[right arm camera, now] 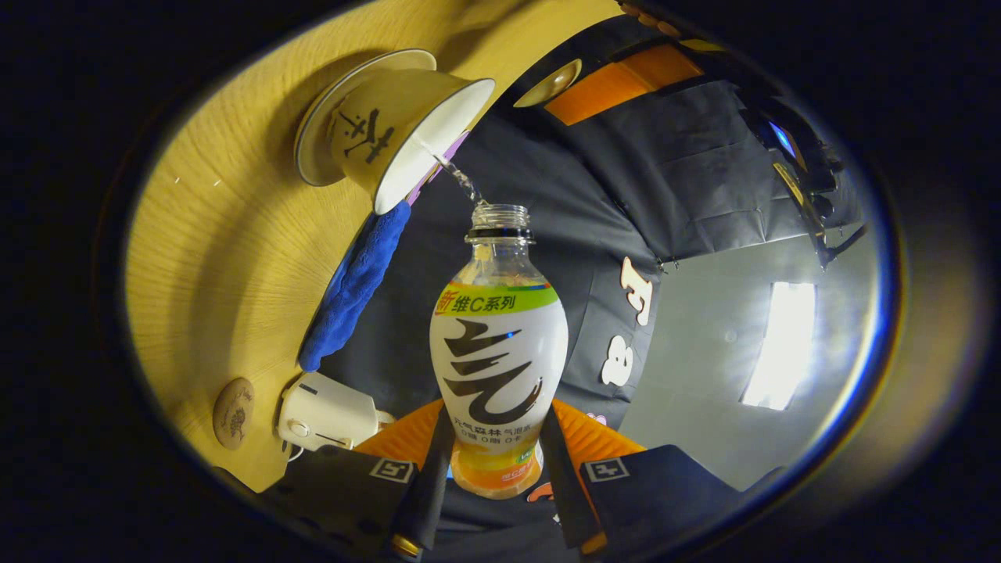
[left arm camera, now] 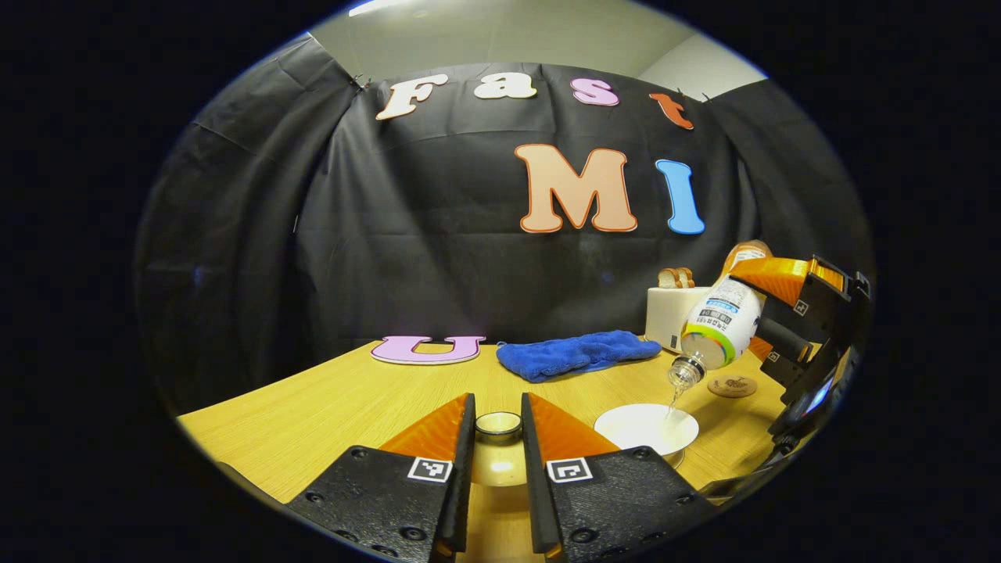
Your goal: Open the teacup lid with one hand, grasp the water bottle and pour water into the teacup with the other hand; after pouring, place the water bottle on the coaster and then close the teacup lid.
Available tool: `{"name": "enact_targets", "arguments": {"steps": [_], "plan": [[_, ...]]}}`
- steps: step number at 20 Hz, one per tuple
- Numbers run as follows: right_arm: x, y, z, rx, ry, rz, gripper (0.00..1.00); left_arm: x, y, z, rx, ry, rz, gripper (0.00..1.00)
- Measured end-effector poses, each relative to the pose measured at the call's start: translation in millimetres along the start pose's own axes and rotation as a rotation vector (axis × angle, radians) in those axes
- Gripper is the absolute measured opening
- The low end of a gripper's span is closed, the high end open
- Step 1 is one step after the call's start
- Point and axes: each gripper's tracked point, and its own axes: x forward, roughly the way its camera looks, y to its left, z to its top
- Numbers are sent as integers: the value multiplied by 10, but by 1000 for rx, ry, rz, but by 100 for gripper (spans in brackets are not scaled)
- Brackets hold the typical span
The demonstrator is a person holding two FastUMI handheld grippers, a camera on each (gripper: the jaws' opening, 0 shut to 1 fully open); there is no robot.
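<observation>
The left gripper (left arm camera: 498, 438) pinches the teacup lid (left arm camera: 498, 424) above the wooden table (left arm camera: 328, 407), while the right gripper (right arm camera: 494, 461) clamps the water bottle (right arm camera: 499, 352), neck tilted down over the teacup (left arm camera: 647, 427).

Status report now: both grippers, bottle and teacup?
Left gripper shut on teacup lid. Right gripper shut on water bottle, pouring into teacup. Nothing blocking.
</observation>
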Motion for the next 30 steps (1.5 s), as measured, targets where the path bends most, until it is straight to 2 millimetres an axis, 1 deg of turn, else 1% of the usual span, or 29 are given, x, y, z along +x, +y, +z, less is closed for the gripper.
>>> {"name": "enact_targets", "arguments": {"steps": [5,8,10,12,13,15,16,17,19,20,21,22,23,24,27,28,29,30], "plan": [[17,4,-23,18,8,12,65,3,-4,3,0,0,0,29],[31,64,-74,86,29,60,65,1,-2,0,0,0,0,29],[39,137,-118,161,55,109,66,2,-2,6,1,0,0,29],[42,263,-179,277,90,189,66,1,0,1,1,0,0,29],[71,324,-255,333,108,227,66,5,-6,1,1,0,0,29],[53,422,-258,452,137,280,66,3,-2,-1,1,0,0,29],[30,460,-247,522,151,304,64,4,-4,4,1,0,0,29],[12,492,-223,604,168,330,62,4,-8,-1,1,0,0,29],[-30,536,-216,778,207,379,63,2,-2,-2,1,0,0,29],[-37,511,-267,852,231,383,63,2,-3,3,1,0,0,29],[9,449,-385,919,255,380,63,3,-4,-2,1,0,0,29],[51,405,-463,987,274,376,63,1,-2,2,1,0,0,29],[107,401,-552,1055,295,374,63,4,-6,1,1,0,0,29],[134,385,-625,1130,314,376,67,4,-5,2,1,0,0,29],[178,395,-790,1378,364,372,67,-3,0,-1,1,0,0,29],[171,385,-841,1443,379,364,67,-1,-2,1,1,0,0,29],[171,411,-914,1497,396,359,63,1,-6,0,1,0,0,29],[181,444,-951,1550,407,360,65,0,-4,3,1,0,0,29]]}}
